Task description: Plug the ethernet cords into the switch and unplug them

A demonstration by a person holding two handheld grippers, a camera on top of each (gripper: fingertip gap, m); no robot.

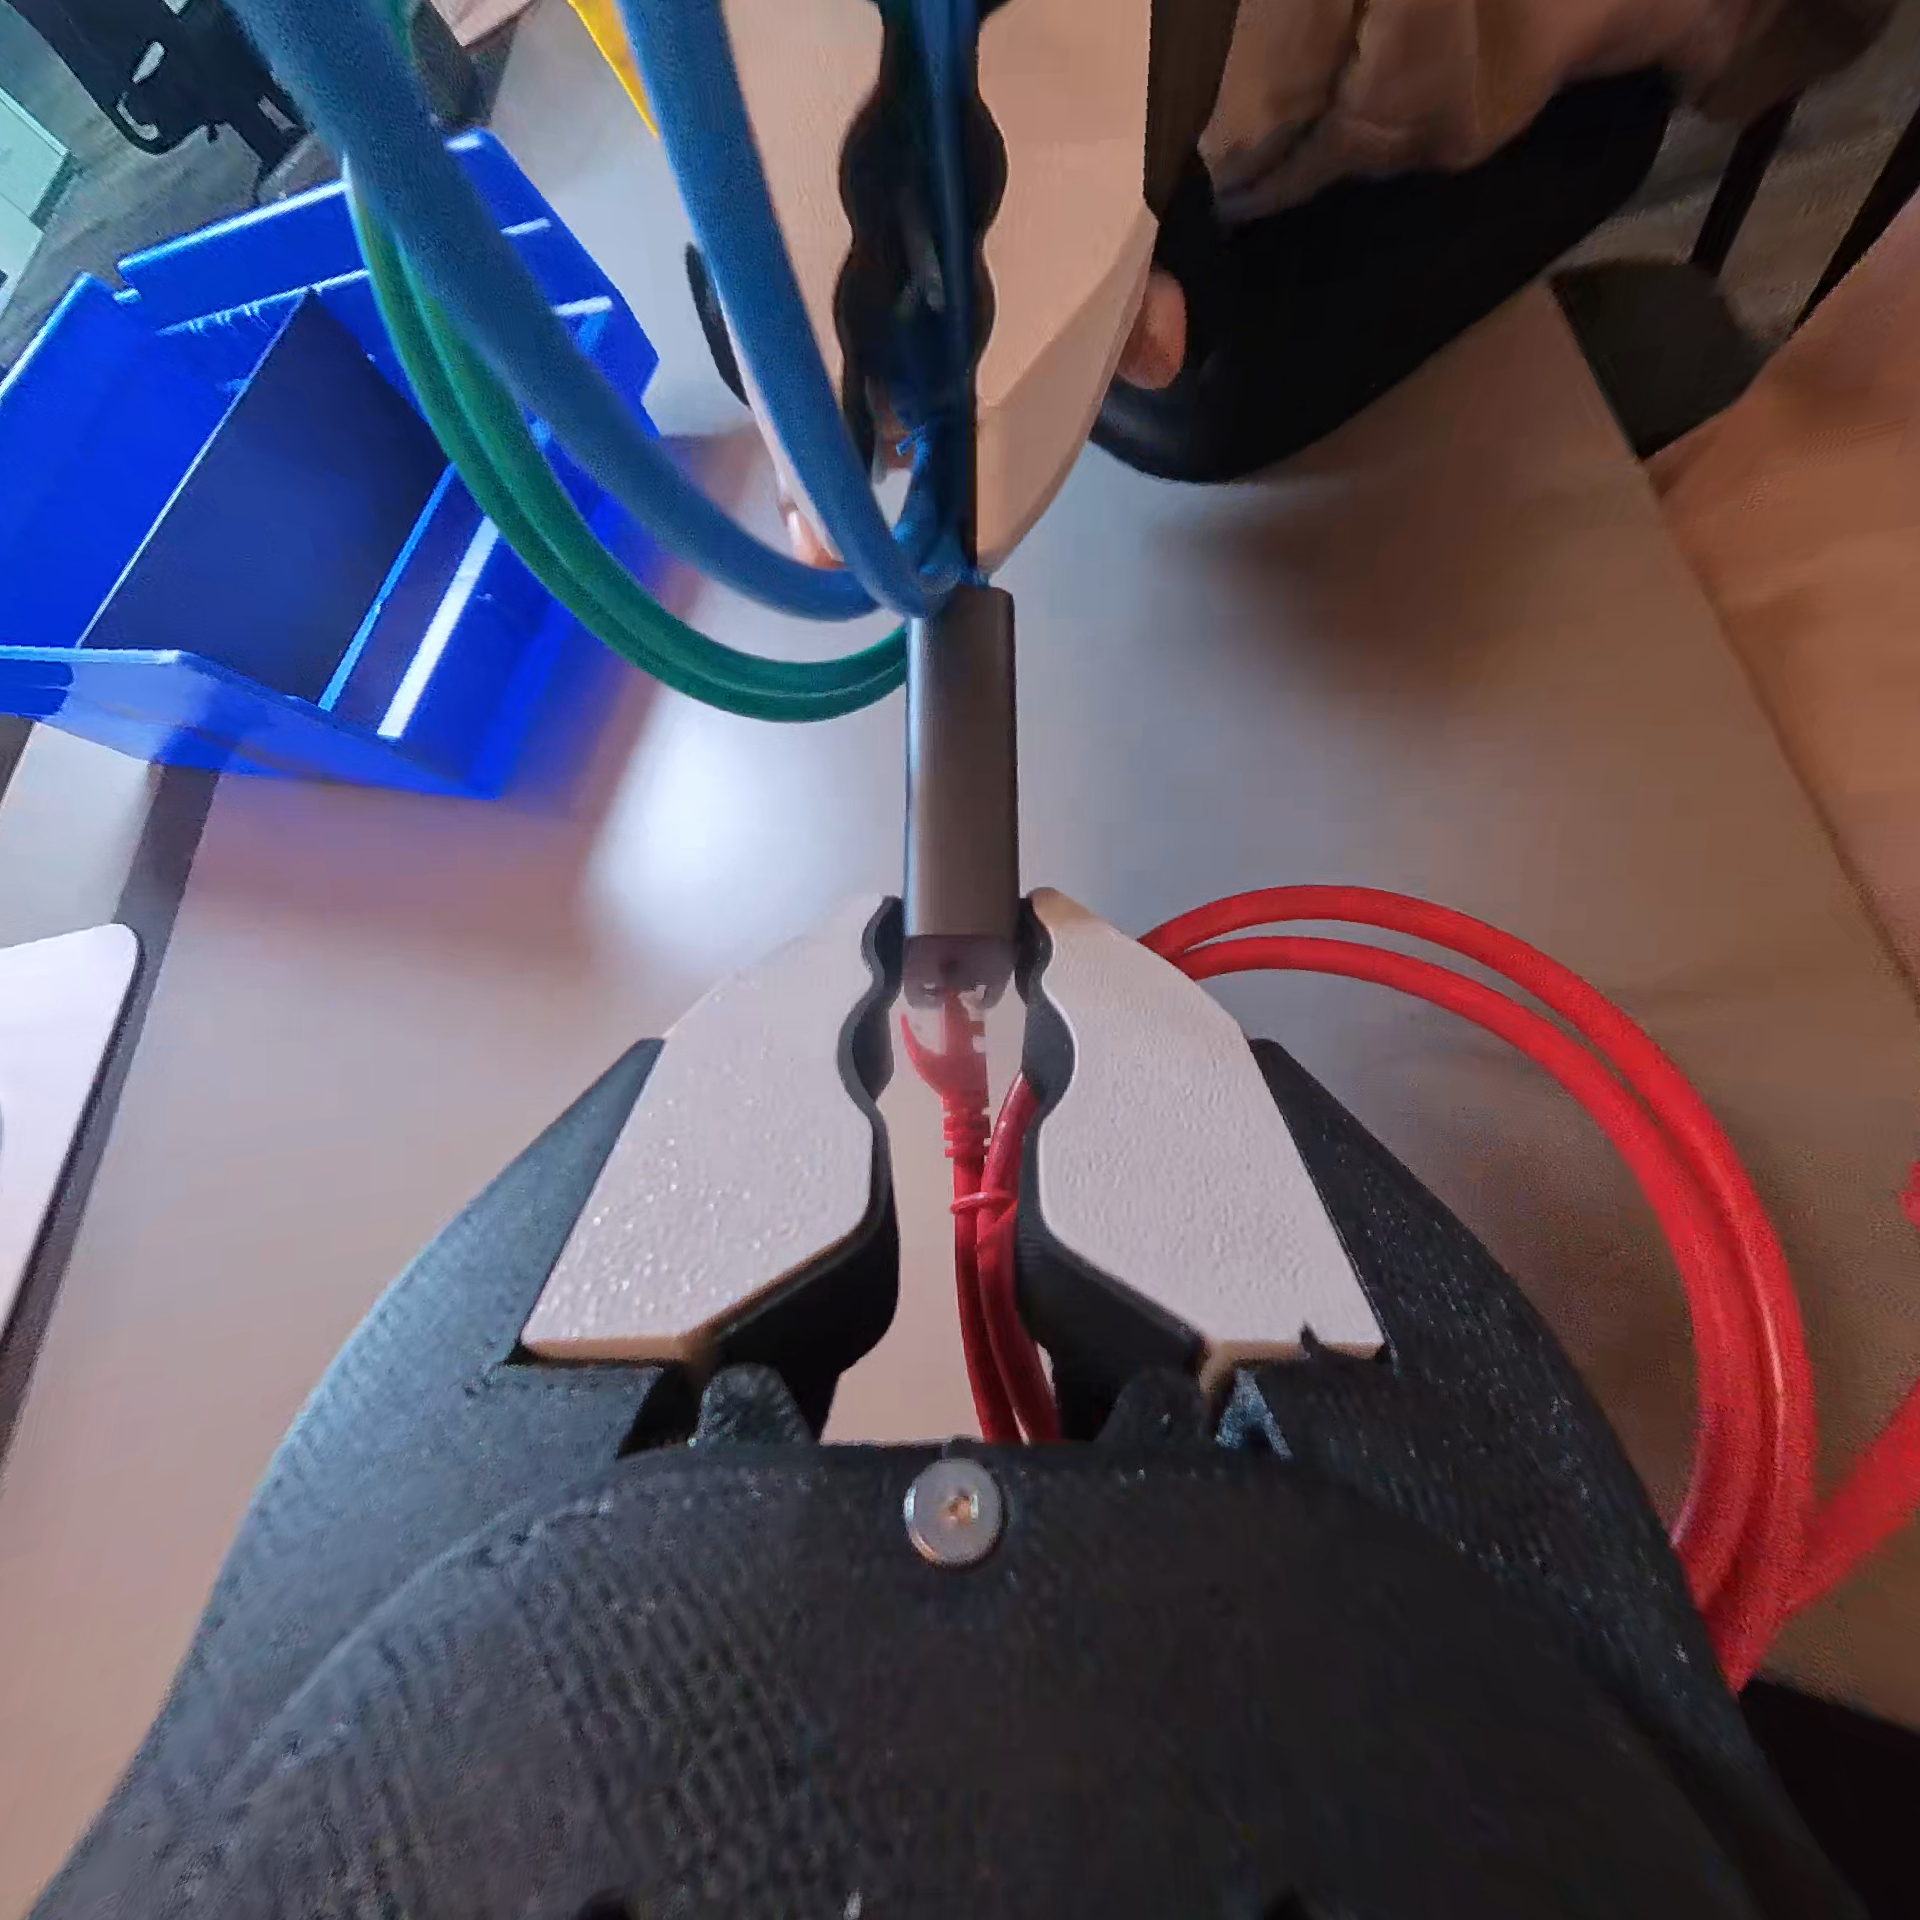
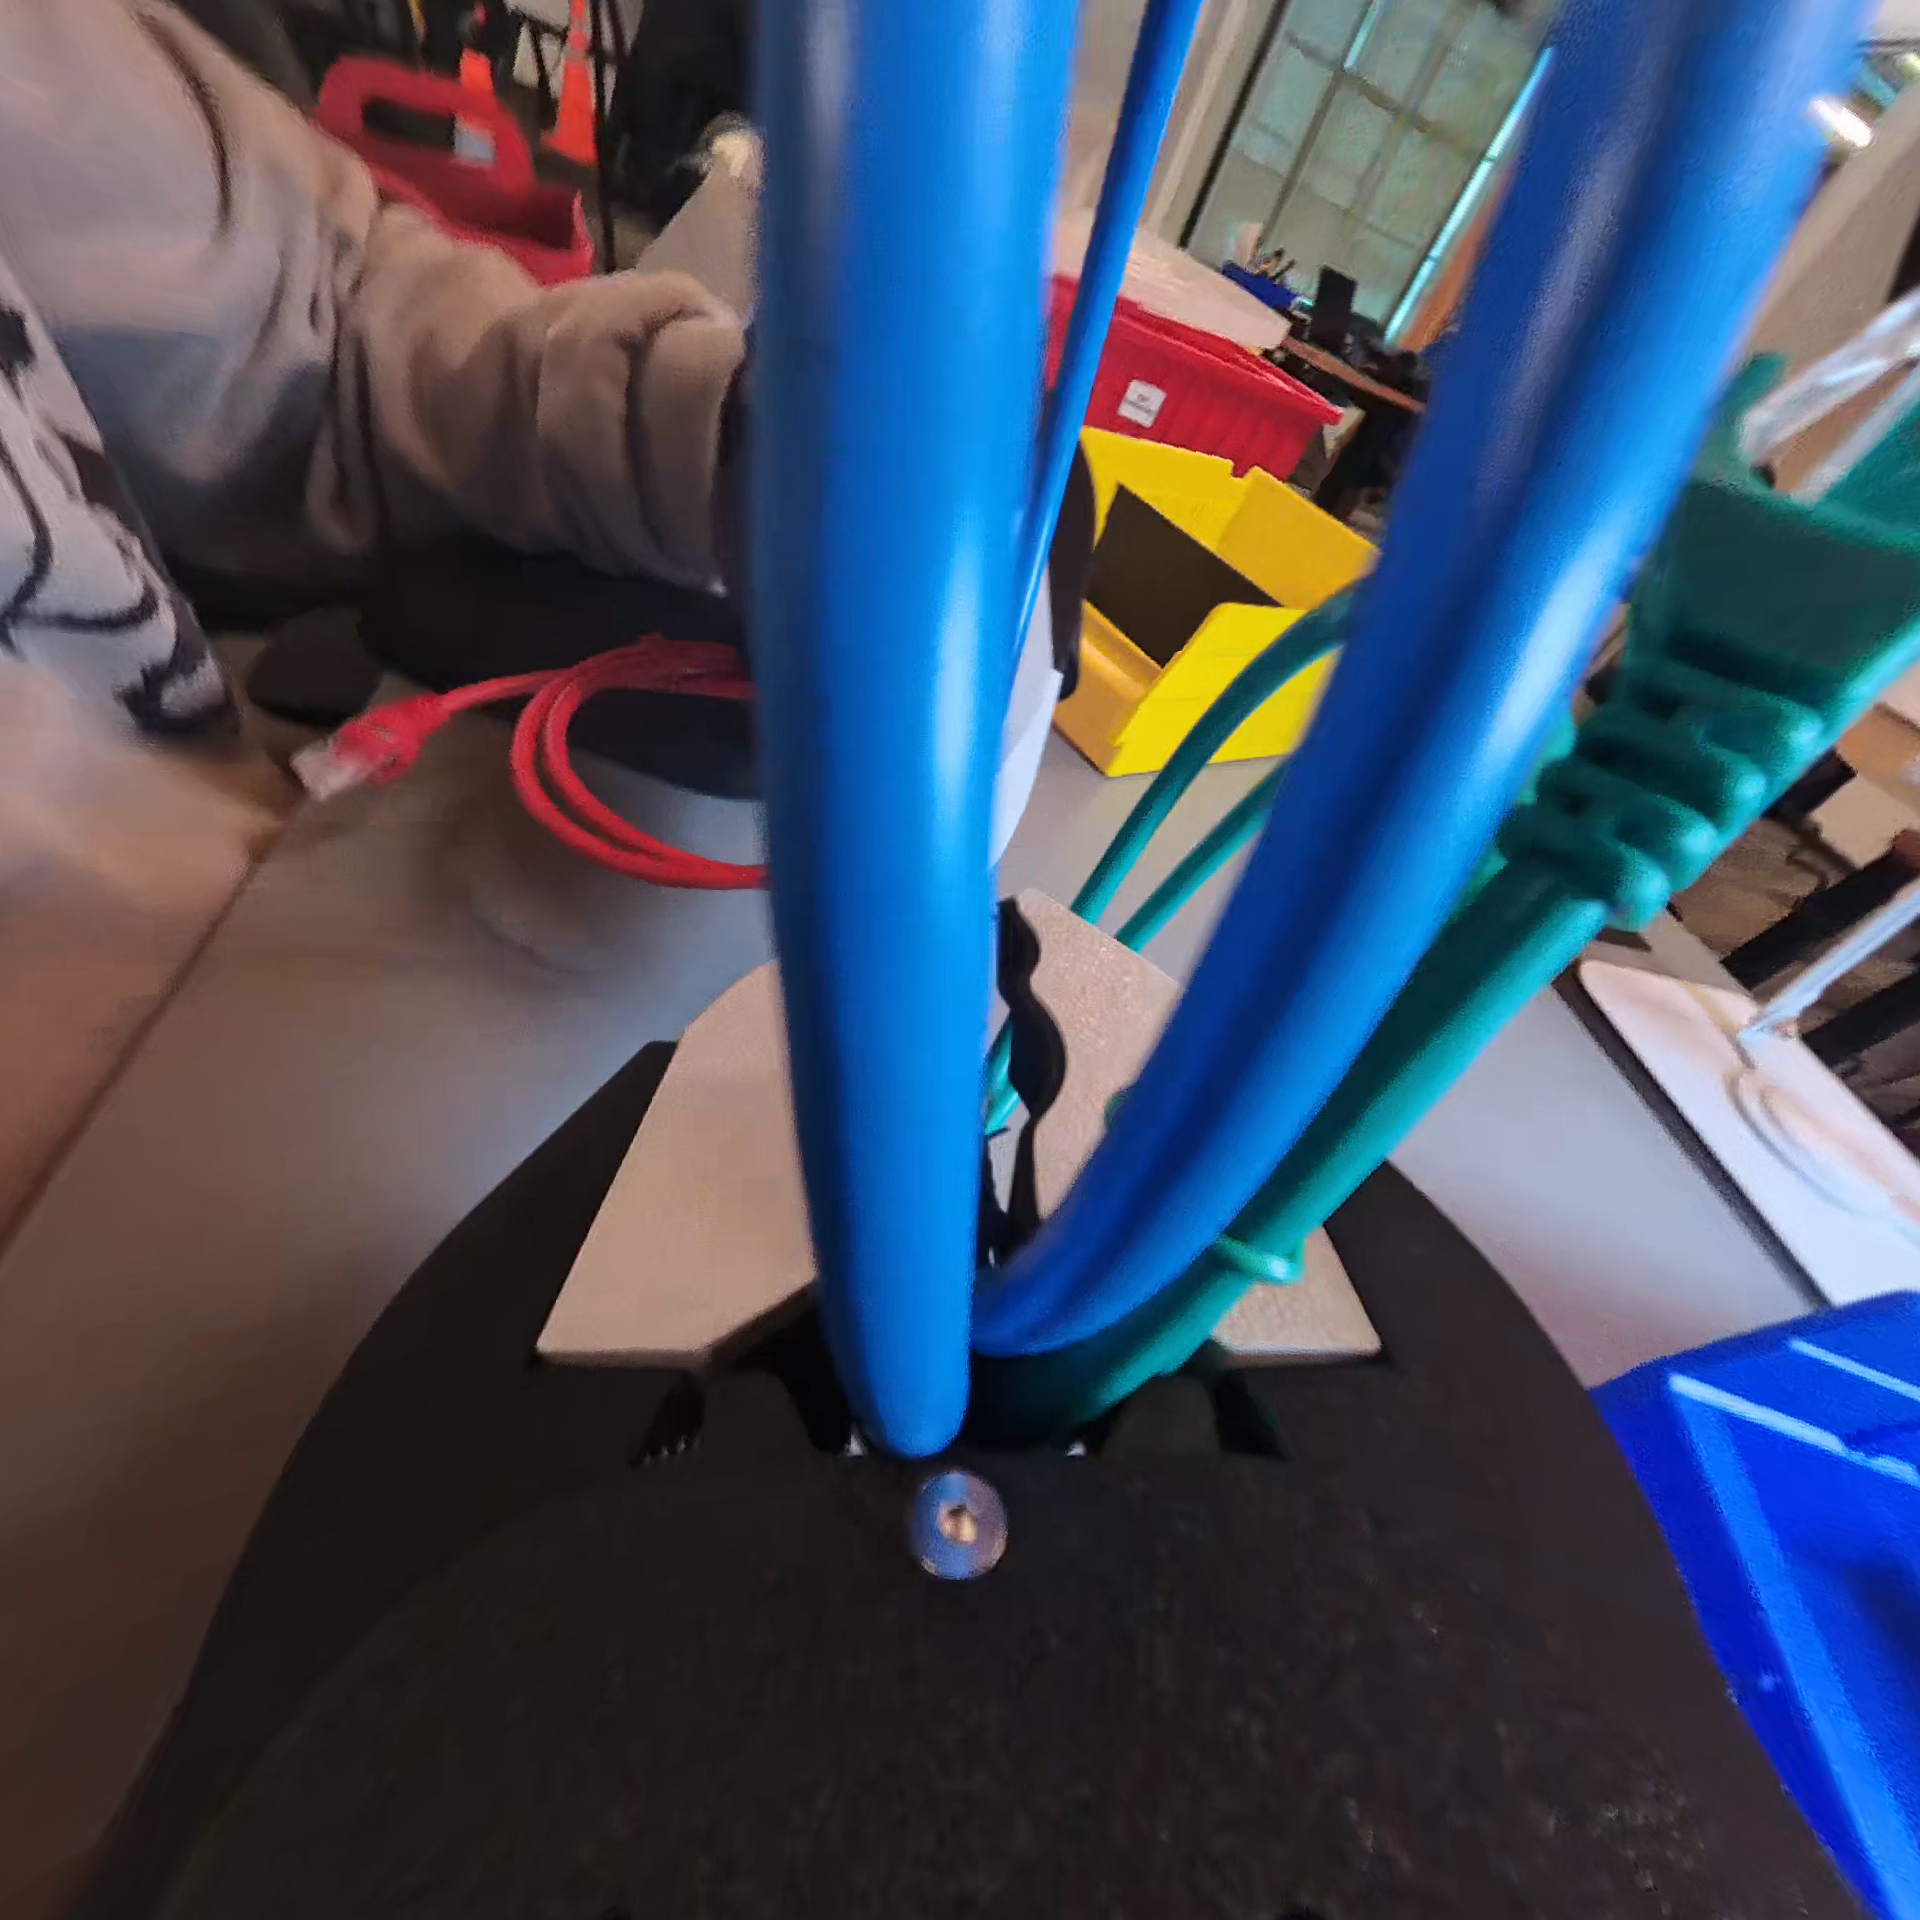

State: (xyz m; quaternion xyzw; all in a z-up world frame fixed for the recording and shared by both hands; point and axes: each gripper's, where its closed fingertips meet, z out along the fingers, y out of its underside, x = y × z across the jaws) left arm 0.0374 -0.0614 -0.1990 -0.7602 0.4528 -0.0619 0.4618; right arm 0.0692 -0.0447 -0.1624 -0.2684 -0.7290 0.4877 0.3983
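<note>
In the left wrist view my left gripper (image 1: 956, 940) is shut on the near end of a slim dark grey switch (image 1: 961, 758). A red cord's plug (image 1: 961, 1039) sits in that end, between my fingers. The red cord (image 1: 1621, 1049) loops off to the right. My right gripper (image 1: 920, 551) meets the switch's far end and is shut on a blue cord (image 1: 582, 395). A green cord (image 1: 623, 634) hangs with the blue one. In the right wrist view the blue cord (image 2: 883, 727) and the green cord (image 2: 1455, 997) loop over my right gripper (image 2: 1008, 930) and hide the switch.
A blue bin (image 1: 260, 499) stands at the left of the grey table (image 1: 1351, 727). In the right wrist view there are a yellow bin (image 2: 1195, 644), a red bin (image 2: 1174, 364), the red cord's coil with its loose plug (image 2: 364, 743), and a person's sleeve (image 2: 364, 395). Left tips to right tips: about 6 cm.
</note>
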